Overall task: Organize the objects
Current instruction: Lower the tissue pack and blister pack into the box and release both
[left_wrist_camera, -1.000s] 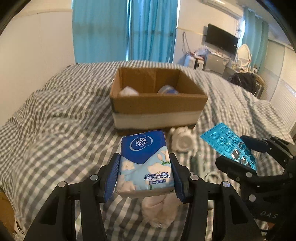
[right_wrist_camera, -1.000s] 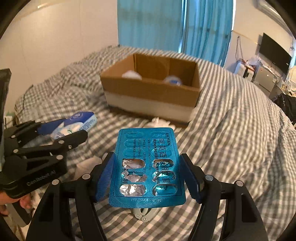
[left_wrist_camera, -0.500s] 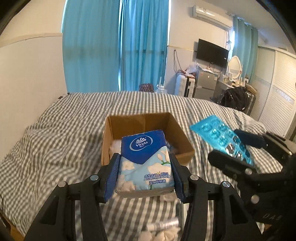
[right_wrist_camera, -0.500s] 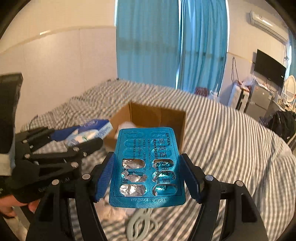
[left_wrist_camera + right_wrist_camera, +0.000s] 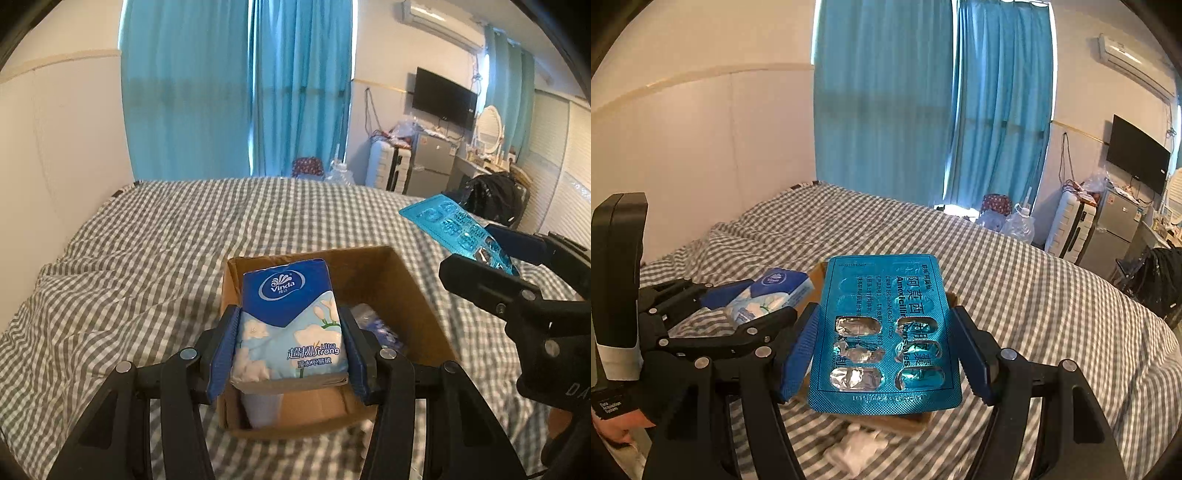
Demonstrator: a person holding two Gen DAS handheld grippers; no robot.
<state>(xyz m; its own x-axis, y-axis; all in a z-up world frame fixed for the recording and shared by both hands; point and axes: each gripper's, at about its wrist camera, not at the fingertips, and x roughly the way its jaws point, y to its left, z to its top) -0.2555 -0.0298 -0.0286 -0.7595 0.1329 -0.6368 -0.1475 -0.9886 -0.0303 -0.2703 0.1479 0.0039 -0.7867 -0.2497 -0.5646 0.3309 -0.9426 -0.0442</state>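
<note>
Left wrist: tissue pack (image 5: 290, 328) clamped between jaws, blister sheet (image 5: 884, 332) seemingly gripped by right jaws.

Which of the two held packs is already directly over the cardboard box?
The Vinda tissue pack, shut in the left gripper, hangs over the cardboard box. The blue pill blister in the right gripper is off to the box's right.

Glossy plastic tissue pack (image 5: 290, 325), shiny foil blister sheet (image 5: 882, 332) (crinkled), matt cardboard box (image 5: 402, 280), checked cloth bedcover (image 5: 147, 258).
</note>
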